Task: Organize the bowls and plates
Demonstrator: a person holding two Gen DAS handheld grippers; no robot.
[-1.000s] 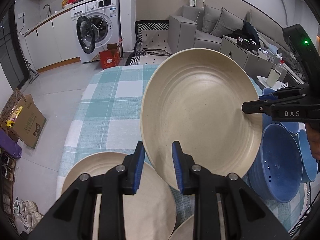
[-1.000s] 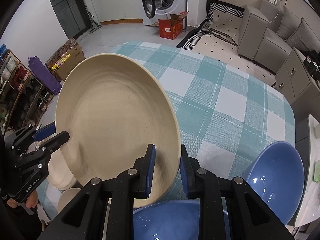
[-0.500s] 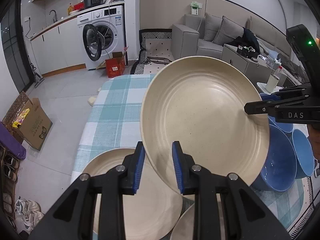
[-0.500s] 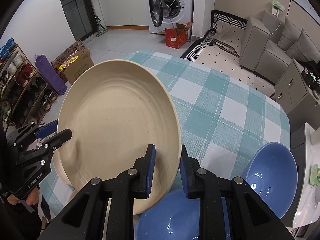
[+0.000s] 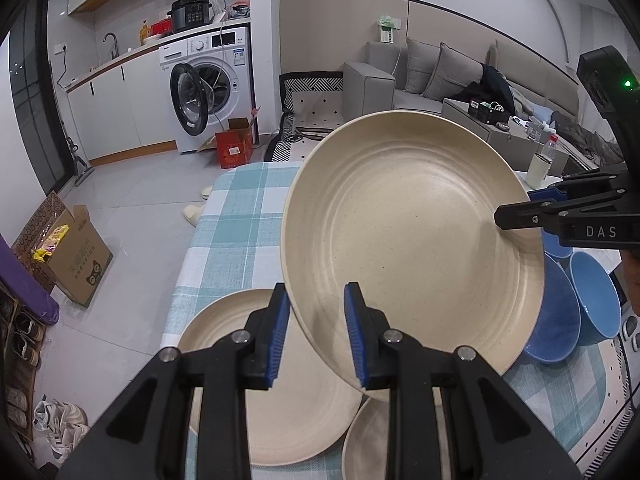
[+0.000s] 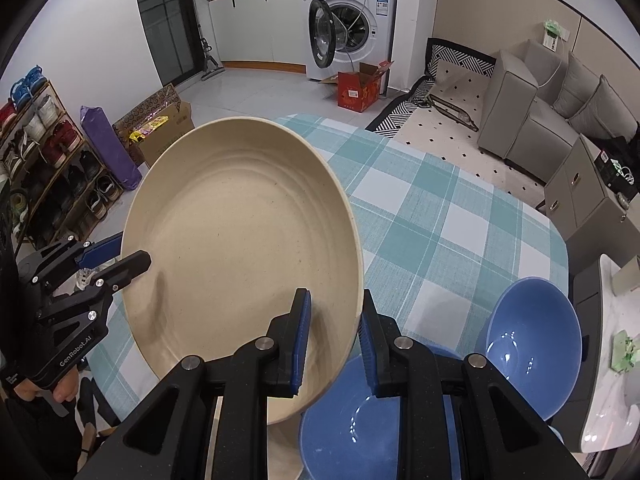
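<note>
Both grippers hold one beige plate (image 5: 412, 240) in the air above the checked tablecloth (image 6: 432, 216). The left gripper (image 5: 316, 336) is clenched on the rim at 7 o'clock in the left view, and the right gripper (image 6: 334, 340) clamps the opposite rim. Two beige plates (image 5: 280, 400) lie under it, perhaps a third. Blue bowls (image 6: 532, 344) stand at 4 o'clock; the far cloth is free.

A table under a teal-and-white checked cloth (image 6: 432, 216) carries the dishes. Taking the large cream plate (image 5: 280, 408) at the table's near edge as landmark: a second cream plate (image 5: 368, 444) lies just right of it, and blue bowls (image 5: 592, 300) sit further right, close together.
</note>
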